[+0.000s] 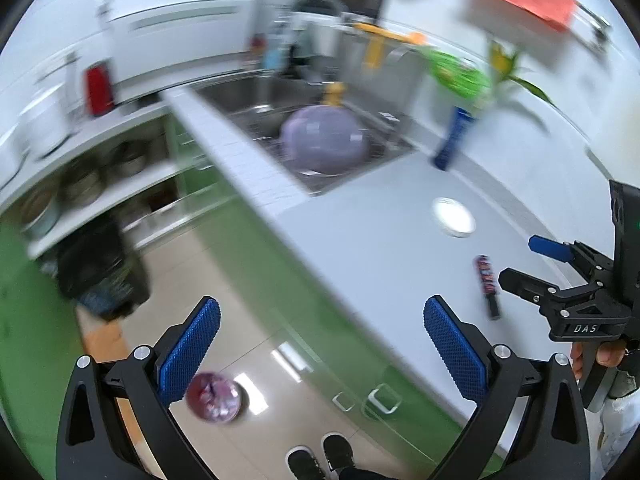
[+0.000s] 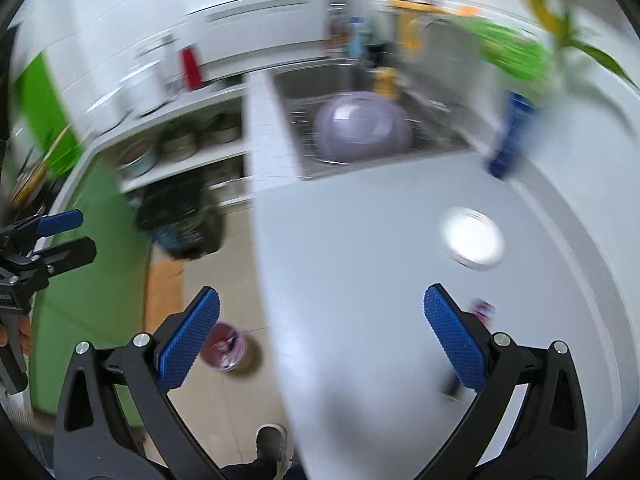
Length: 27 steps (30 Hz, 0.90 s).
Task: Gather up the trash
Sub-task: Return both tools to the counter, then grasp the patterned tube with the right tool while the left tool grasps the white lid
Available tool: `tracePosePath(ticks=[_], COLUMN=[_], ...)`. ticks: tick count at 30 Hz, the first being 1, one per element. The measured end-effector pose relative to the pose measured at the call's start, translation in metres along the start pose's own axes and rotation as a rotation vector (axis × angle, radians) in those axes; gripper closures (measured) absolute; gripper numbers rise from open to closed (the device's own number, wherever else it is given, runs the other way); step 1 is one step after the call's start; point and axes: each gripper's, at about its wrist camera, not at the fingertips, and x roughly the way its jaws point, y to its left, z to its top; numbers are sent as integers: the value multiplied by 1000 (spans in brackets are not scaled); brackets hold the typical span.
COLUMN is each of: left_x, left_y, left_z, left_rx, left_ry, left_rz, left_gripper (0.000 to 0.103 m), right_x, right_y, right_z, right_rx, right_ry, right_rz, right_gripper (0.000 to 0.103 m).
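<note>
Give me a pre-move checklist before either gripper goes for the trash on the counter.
1. Left gripper open and empty: ok, its blue pads stand wide apart with nothing between them.
2. Right gripper open and empty: ok, the same.
3. Trash located: ok, a dark wrapper lies flat on the grey counter, near the right gripper.
4. White round lid apart from the wrapper: ok, bare counter lies between them; whether it is trash, cannot tell.
5. Bin located: cannot tell; a black-bagged container stands on the floor by the shelves, too blurred to confirm.
6. Sharp view for aiming: not ok, both views are motion-blurred.
</note>
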Motion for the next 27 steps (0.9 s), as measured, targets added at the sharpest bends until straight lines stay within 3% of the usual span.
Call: tracePosePath(ticks=[10, 24, 26, 27], left_x=[59, 118, 124, 127], left_y=[-91, -132, -132, -133], left_z=[35, 56, 58, 60], left_rx=[214, 292, 285, 282], left_ry=[73, 146, 152, 154], left_rz=[-139, -163, -162, -161], left_gripper=[5, 5, 5, 5], right_x=[-5, 96, 109, 113], right_y=[-111, -161, -161, -161], right_z=[-55, -55, -55, -54], right_rx=[263, 358, 351, 346], right_ry=[57, 234, 258, 268], right_rz=[-223, -226, -222, -223], right_gripper=[3, 3, 10, 21])
